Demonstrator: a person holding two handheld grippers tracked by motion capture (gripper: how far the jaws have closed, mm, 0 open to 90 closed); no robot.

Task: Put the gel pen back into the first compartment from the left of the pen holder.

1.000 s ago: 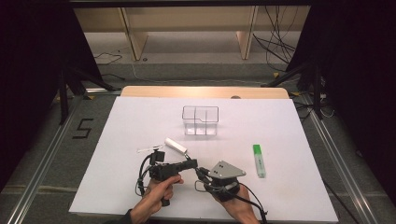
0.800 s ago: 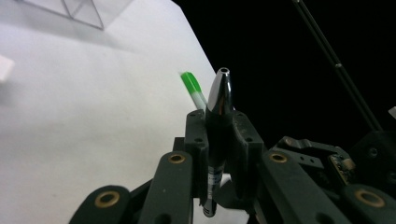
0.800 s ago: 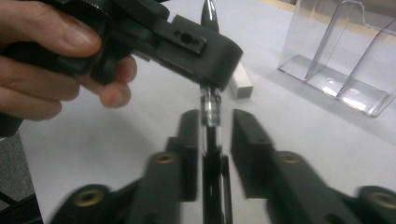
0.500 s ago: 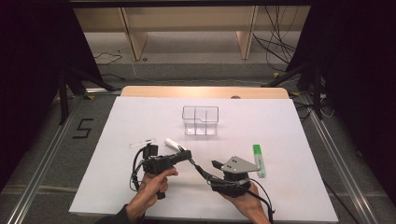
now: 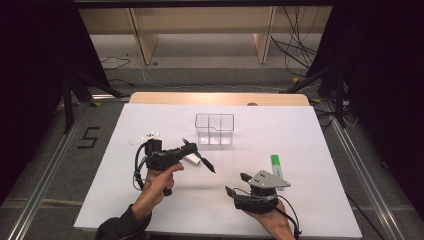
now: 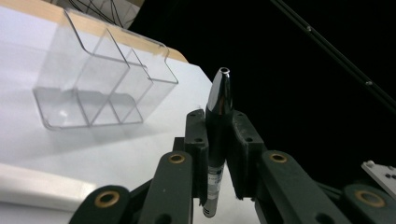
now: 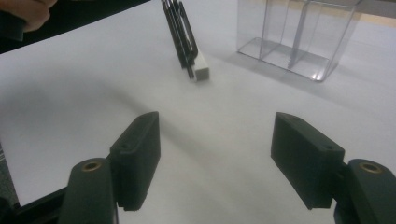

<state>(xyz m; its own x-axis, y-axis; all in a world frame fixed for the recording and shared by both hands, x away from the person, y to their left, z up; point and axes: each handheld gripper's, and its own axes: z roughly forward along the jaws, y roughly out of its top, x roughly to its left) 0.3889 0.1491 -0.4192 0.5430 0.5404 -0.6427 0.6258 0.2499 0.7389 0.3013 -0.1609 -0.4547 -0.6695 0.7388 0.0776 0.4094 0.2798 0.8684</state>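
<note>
We saw the left tool (image 5: 192,150) lifted above the white surface (image 5: 300,200), its jaws clenched on a black pen (image 6: 215,140) with a silver tip. In the left gripper view the pen stood between the two jaws, its tip rising past them and its lower end poking out below. From the high view the pen (image 5: 202,159) slanted down and to the right, clear of the surface, just beside a small white block (image 5: 191,158) that lay under the tool. The clear divided organiser (image 5: 215,129) stood a little beyond it, near the middle of the surface.

The right tool (image 5: 237,184) hung low near the front edge, its jaws released and spread wide with nothing between them; in the right gripper view (image 7: 215,158) we looked between them at the pen, the white block (image 7: 201,70) and the organiser (image 7: 299,37). A green highlighter (image 5: 276,163) lay just beyond the right tool, and a small clear object (image 5: 145,137) lay left of the left tool.
</note>
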